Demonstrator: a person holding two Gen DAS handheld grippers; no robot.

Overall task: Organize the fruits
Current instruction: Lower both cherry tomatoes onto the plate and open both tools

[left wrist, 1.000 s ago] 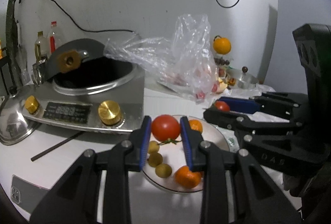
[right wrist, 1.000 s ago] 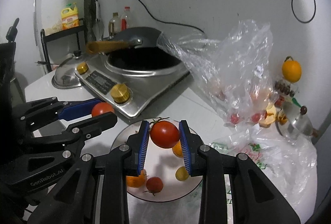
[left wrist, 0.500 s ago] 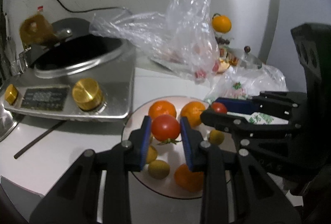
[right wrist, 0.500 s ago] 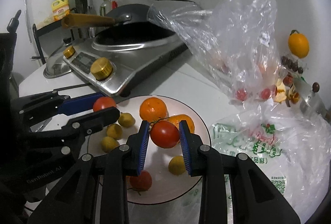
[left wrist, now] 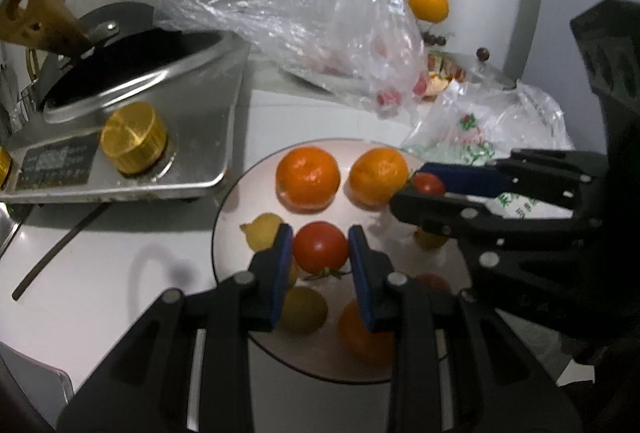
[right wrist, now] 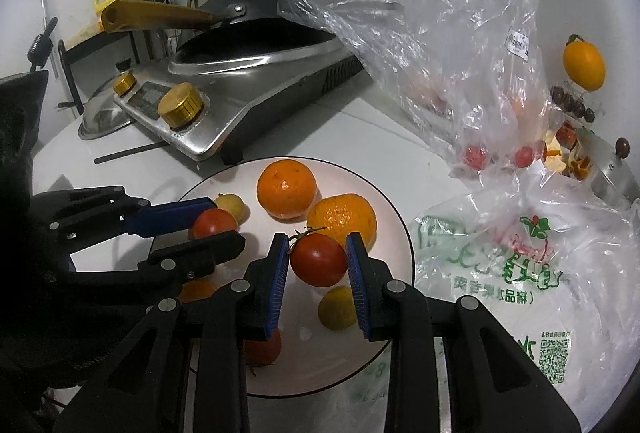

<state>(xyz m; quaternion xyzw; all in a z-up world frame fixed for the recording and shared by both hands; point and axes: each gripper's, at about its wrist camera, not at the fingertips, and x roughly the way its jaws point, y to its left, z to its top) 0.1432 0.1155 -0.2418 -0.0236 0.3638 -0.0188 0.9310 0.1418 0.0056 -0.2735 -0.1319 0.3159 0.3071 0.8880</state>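
Note:
A white plate (left wrist: 240, 201) (right wrist: 400, 221) holds two oranges (left wrist: 308, 179) (right wrist: 286, 189), small yellow fruits (left wrist: 260, 229) (right wrist: 338, 307) and a small tomato (right wrist: 262, 347). My left gripper (left wrist: 320, 249) is shut on a red tomato (left wrist: 320, 247) just above the plate's middle; it shows in the right wrist view (right wrist: 212, 229). My right gripper (right wrist: 319, 261) is shut on another red tomato (right wrist: 319, 260) over the plate's right part; it shows in the left wrist view (left wrist: 428, 189).
A steel cooker with a wok (right wrist: 256, 45) and gold knob (left wrist: 132, 139) stands left of the plate. A clear bag with small tomatoes (right wrist: 472, 73) lies behind. A printed plastic bag (right wrist: 520, 265) lies right. A dark stick (left wrist: 56, 249) lies left.
Both grippers have moved forward and down over the plate, each still holding its tomato. The plate and oranges now fill more of both views.

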